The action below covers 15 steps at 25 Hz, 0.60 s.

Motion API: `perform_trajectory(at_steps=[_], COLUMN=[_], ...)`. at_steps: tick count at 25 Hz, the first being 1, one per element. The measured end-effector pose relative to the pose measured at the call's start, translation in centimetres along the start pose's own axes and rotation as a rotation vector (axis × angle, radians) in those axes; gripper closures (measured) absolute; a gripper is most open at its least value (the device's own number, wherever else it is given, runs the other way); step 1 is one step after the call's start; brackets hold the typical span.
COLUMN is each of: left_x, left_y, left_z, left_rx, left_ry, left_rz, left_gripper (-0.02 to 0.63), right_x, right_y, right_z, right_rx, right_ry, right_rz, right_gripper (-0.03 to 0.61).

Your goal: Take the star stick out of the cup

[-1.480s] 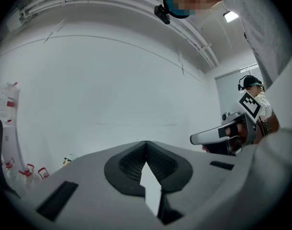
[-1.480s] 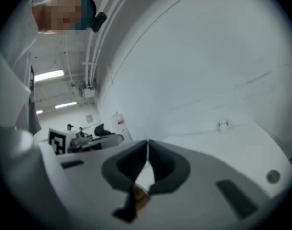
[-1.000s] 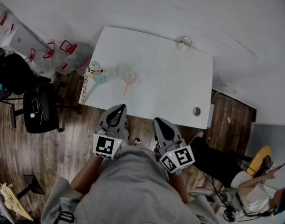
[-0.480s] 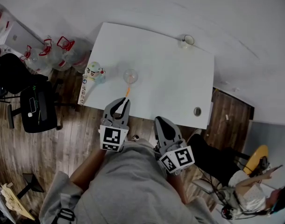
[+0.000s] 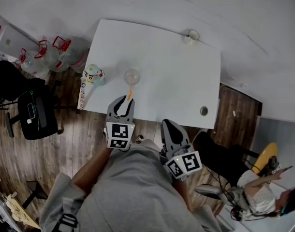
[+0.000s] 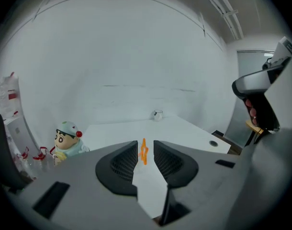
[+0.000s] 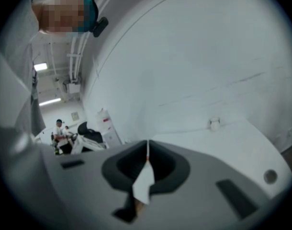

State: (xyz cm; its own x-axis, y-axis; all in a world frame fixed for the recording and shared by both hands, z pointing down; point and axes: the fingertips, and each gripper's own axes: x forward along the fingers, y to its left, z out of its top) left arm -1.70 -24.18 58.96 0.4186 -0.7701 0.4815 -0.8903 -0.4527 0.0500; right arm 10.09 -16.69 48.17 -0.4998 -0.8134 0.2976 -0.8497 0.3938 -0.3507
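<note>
Orange star stick [image 6: 143,152] beyond left gripper [image 6: 145,145], fingers just spreading, empty; right gripper [image 7: 147,145] fingers together.

- No word, number or brand name can be read in any view.
- Black-and-white square marker patterns are carried on the cubes of the left gripper [image 5: 123,102] and the right gripper [image 5: 168,126]; no letters are shown.
- Red print is seen on the plastic bags [image 5: 54,53], too small to be read.
- Print on the narrow box [image 5: 82,92] is likewise illegible.
</note>
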Motion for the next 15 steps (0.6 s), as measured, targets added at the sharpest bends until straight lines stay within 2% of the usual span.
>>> perform_trajectory(at_steps=[9, 15], left_x=[2.5, 3.2], left_y=[-0.1, 0.6], left_z=[-2.5, -3.0], left_rx=[-0.016, -0.015], left_ry=[0.101, 0.123], left_rz=[-0.028, -0.016], left_gripper=[0.48, 0.507], right_x=[0.3, 0.9], right_y=[-0.7, -1.1], right_z=[-0.2, -0.2], right_rx=[0.016, 0.026], right_ry=[0.0, 0.0], right_rz=[-0.045, -0.062], right_gripper=[0.543, 0.542])
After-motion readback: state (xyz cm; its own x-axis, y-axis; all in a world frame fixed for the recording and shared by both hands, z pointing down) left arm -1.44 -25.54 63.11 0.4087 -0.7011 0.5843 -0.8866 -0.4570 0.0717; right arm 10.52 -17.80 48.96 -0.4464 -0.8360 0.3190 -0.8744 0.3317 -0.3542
